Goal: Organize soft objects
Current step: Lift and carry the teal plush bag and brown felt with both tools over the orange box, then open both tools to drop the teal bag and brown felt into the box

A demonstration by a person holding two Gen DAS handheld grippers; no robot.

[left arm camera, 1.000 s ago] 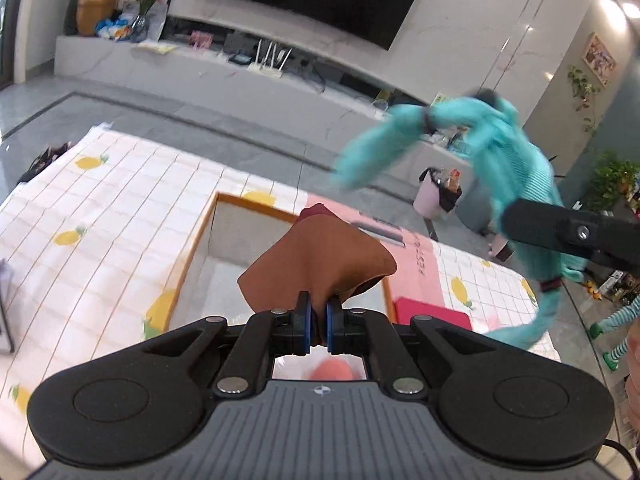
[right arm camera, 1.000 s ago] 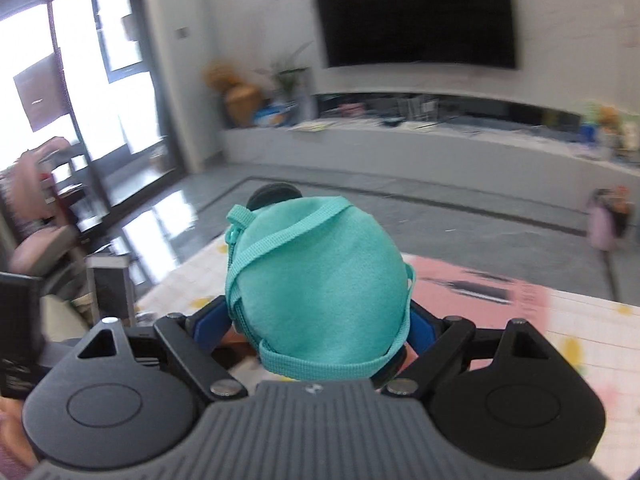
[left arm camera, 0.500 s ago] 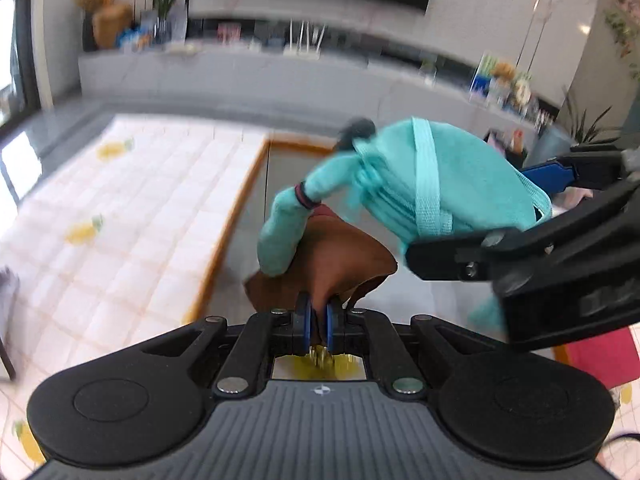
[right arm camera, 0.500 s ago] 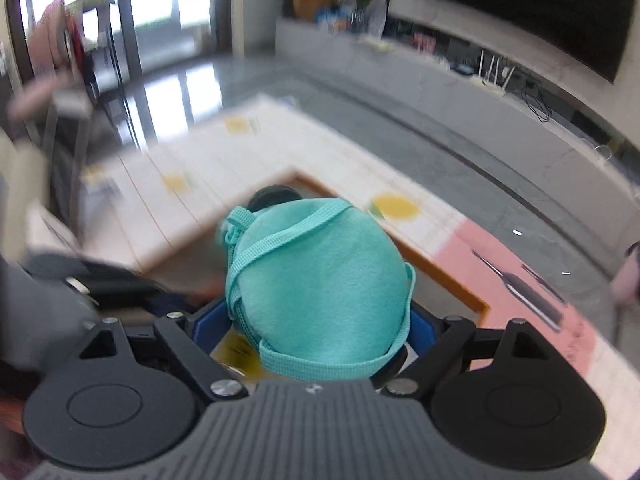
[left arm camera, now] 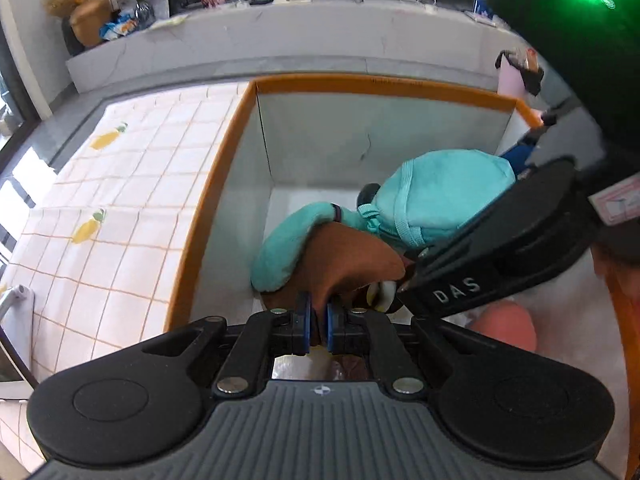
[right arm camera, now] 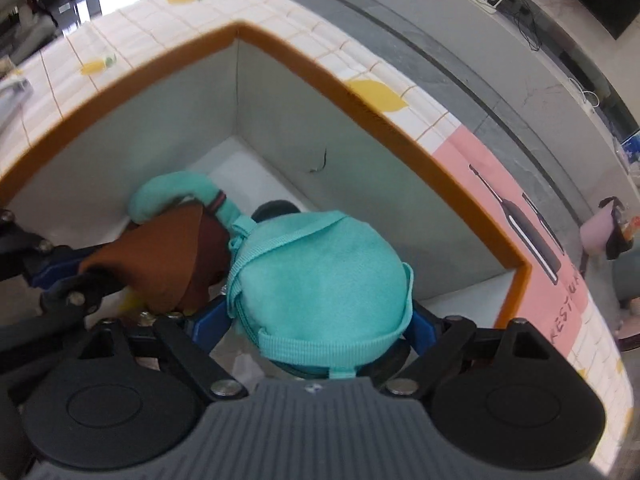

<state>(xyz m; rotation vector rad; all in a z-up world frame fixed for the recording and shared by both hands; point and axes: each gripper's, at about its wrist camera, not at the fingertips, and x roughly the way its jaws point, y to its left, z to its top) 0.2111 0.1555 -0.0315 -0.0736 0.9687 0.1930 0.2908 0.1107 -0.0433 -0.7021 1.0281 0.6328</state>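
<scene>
My left gripper is shut on a brown plush toy, held inside the white box with an orange rim. My right gripper is shut on a teal plush toy with a strap, lowered into the same box. The teal toy's limb drapes over the brown toy. In the left wrist view the teal toy sits just right of the brown one, with the right gripper's body beside it.
The box stands on a tiled cloth with lemon prints. A pink round object lies in the box at lower right. A pink mat lies beyond the box rim. A grey ledge with routers is behind.
Both grippers have tilted down and moved into the box, carrying the brown and teal toys from above the table to inside its walls.
</scene>
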